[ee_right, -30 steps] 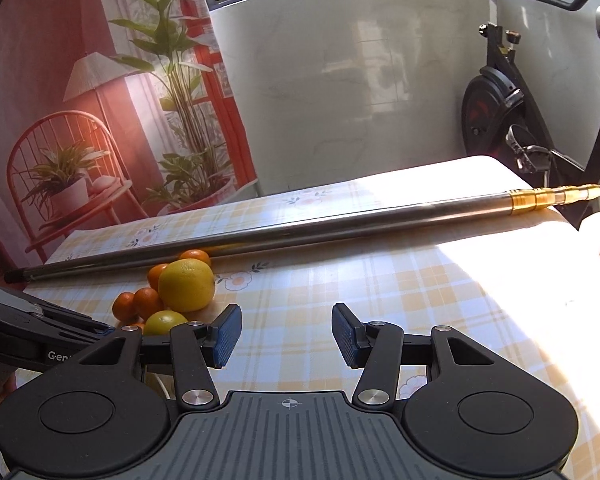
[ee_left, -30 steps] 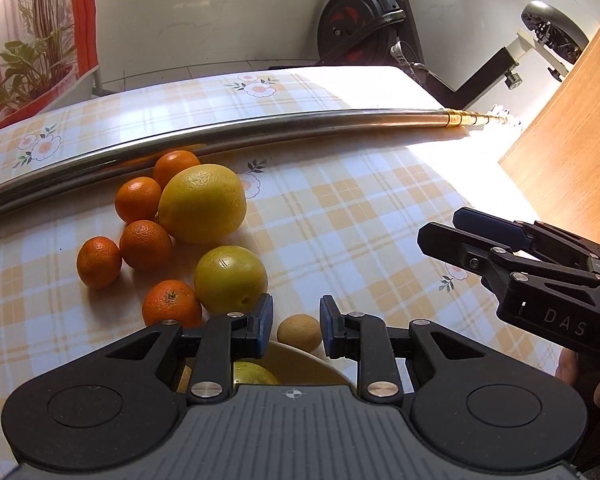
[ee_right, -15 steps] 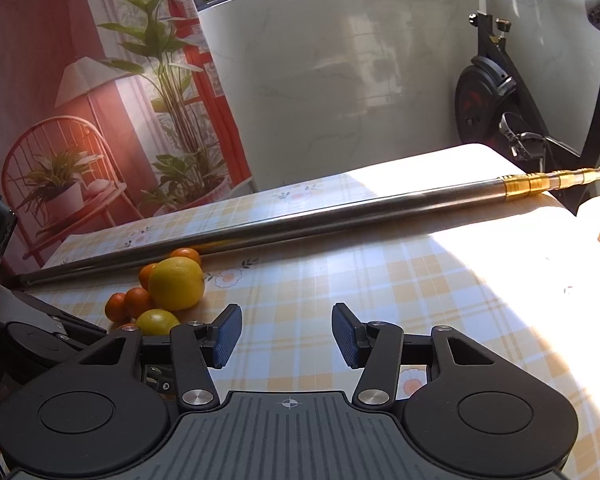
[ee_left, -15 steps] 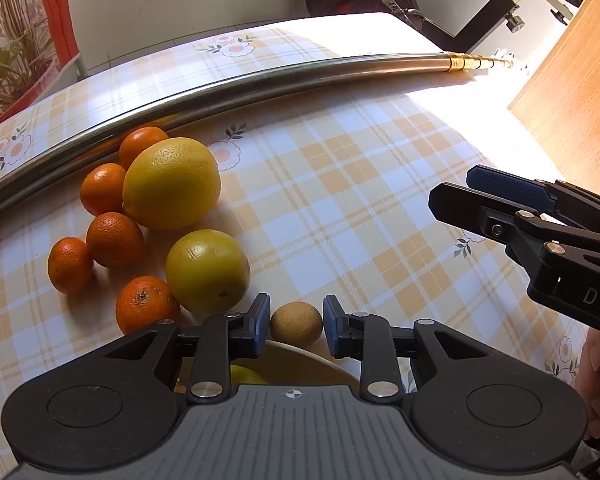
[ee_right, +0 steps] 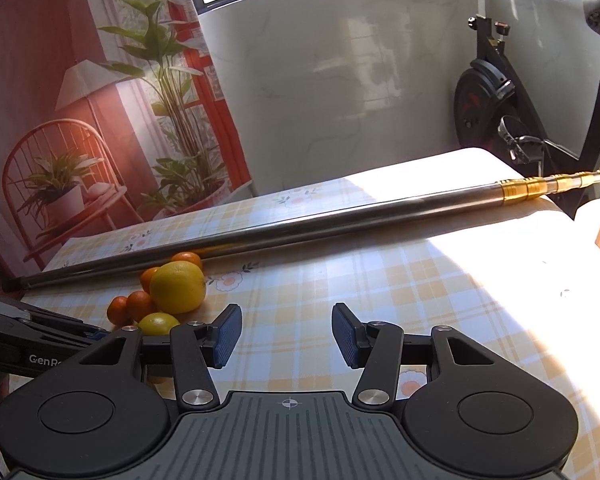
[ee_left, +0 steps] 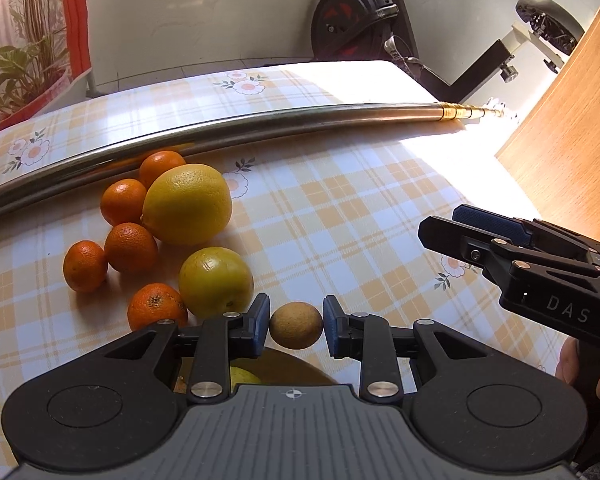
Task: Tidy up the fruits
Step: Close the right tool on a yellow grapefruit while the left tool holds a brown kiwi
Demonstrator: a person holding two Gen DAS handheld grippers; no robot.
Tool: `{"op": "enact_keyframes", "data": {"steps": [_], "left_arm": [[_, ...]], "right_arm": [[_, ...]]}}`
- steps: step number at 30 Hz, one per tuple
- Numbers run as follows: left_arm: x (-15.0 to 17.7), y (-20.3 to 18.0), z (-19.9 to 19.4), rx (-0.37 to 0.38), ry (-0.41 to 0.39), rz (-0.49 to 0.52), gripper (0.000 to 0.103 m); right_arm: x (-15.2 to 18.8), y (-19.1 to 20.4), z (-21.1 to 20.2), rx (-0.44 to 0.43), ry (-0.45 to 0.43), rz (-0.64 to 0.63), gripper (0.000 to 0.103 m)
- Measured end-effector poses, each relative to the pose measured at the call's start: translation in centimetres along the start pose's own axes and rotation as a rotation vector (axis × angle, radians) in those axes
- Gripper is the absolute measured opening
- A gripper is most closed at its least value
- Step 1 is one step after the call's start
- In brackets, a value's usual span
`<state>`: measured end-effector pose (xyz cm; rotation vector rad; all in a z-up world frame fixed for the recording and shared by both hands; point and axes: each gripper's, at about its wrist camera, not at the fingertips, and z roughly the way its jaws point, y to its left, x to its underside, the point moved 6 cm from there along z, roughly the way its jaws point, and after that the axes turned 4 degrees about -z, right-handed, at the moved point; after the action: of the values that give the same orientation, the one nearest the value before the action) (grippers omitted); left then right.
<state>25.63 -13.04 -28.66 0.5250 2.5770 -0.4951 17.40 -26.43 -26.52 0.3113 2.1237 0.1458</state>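
The left gripper (ee_left: 296, 326) has a small brown fruit (ee_left: 296, 325) sitting right between its fingers. The pads look to be touching or almost touching its sides, but I honestly can't tell if it's a firm squeeze or just bracketing it. Directly under that, at the near edge, there's a yellowish bowl (ee_left: 292, 368) with a bit of something pale green-yellow in it.

Off to the left on the checked tablecloth (ee_left: 360, 220) is the rest of the pile — a big yellow citrus (ee_left: 187, 203) at the far side, a smaller yellow-green one (ee_left: 216, 281) nearer and just beside the gripper's left finger, and five little mandarins (ee_left: 131, 247) clustered around them. Behind the fruit a long metal pole (ee_left: 260, 128) runs across the table from left to right.

The right gripper (ee_right: 287, 338) is on the right, fingers spread wide with nothing between them — it hangs over bare cloth, well apart from the fruit. An exercise bike (ee_right: 496, 104) stands past the far end of the table.
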Motion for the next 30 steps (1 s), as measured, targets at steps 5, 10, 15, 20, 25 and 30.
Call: {"op": "enact_keyframes", "data": {"steps": [5,10,15,20,25,30], "left_arm": [[0.7,1.8,-4.2,0.006,-0.124,-0.063,0.03],[2.5,4.7,-7.9,-0.046,-0.226,-0.152,0.03],[3.7,6.9,-10.7,-0.098,-0.3,-0.208,0.03],[4.8,8.0,-12.3,-0.109,-0.345,-0.24,0.03],[6.0,8.9,-12.8,-0.103,-0.373,-0.278,0.03],[6.8,9.9,-13.0,-0.109,-0.4,-0.298,0.03]], "right_arm": [[-0.1,0.8,0.1,-0.015,0.005,-0.014,0.047],[-0.3,2.5,0.6,-0.029,0.022,-0.068,0.047],[-0.6,5.0,1.3,-0.064,0.044,-0.135,0.047],[-1.3,7.6,2.3,-0.095,0.073,-0.202,0.047],[-2.6,10.2,3.1,-0.116,0.09,-0.268,0.047],[-4.4,12.5,3.6,-0.138,0.071,-0.316,0.047]]}}
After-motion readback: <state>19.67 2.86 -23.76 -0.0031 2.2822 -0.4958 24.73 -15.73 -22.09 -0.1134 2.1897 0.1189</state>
